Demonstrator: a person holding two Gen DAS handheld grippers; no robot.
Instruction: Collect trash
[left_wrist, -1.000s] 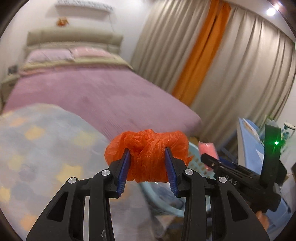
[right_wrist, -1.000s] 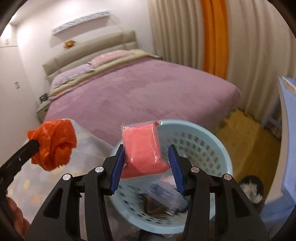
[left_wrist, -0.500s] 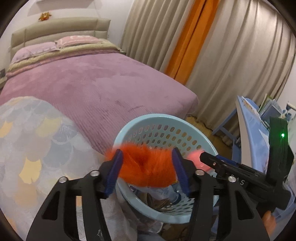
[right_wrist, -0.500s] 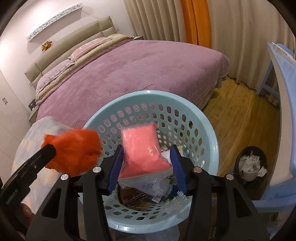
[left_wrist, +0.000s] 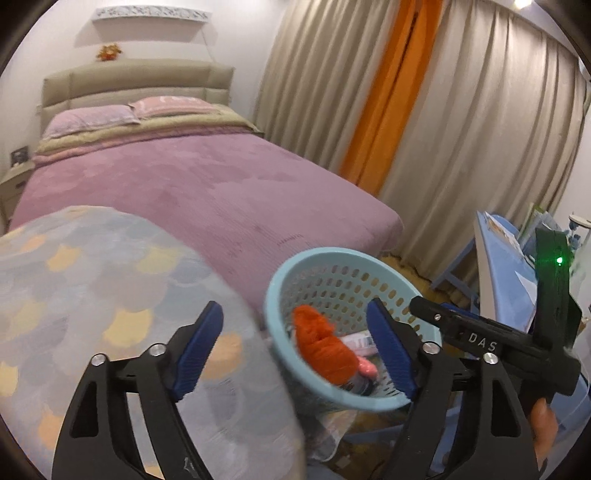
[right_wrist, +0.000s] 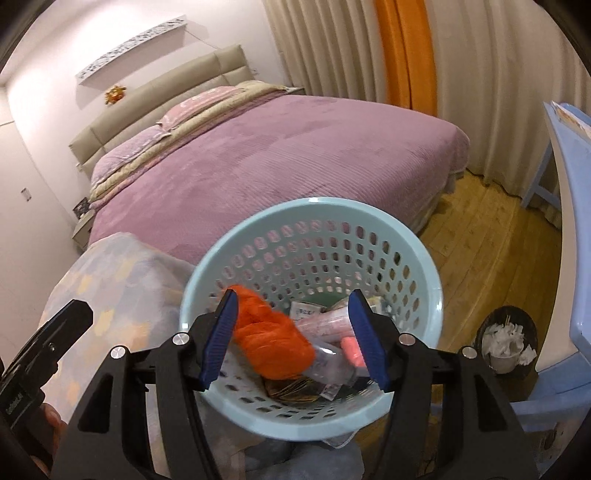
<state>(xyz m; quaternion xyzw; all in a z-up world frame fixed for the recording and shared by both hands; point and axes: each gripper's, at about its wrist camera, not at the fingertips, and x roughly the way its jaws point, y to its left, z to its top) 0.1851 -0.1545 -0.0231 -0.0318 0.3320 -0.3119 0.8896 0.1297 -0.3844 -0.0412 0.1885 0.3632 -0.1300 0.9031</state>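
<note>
It's a bedroom: a wide bed (right_wrist: 280, 155) under a purple cover fills most of the floor, with pink and lilac pillows (left_wrist: 110, 114) stacked against a padded beige headboard (left_wrist: 136, 85) and a narrow white shelf (left_wrist: 151, 14) on the wall above. Beige curtains (left_wrist: 480, 129) run along the far side, broken by one orange panel (left_wrist: 391, 92). The floor (right_wrist: 491, 236) is pale wood planks. A pastel blanket (left_wrist: 96, 295) printed with yellow and grey patches sits close on the left, and a blue desk (right_wrist: 569, 206) edges in on the right, with a small black bin (right_wrist: 508, 341) of white tissue on the floor beside it. Between blanket and desk stands a light blue perforated basket (right_wrist: 314, 210), and the trash is inside it: a crumpled orange plastic bag (right_wrist: 273, 347) lies on top of a pink packet (right_wrist: 351, 349), a clear wrapper and other scraps. The left gripper (left_wrist: 295, 350) has its jaws spread wide and empty, just beside the basket rim. The right gripper (right_wrist: 291, 336) hovers directly over the basket, its jaws likewise spread and holding nothing.
</note>
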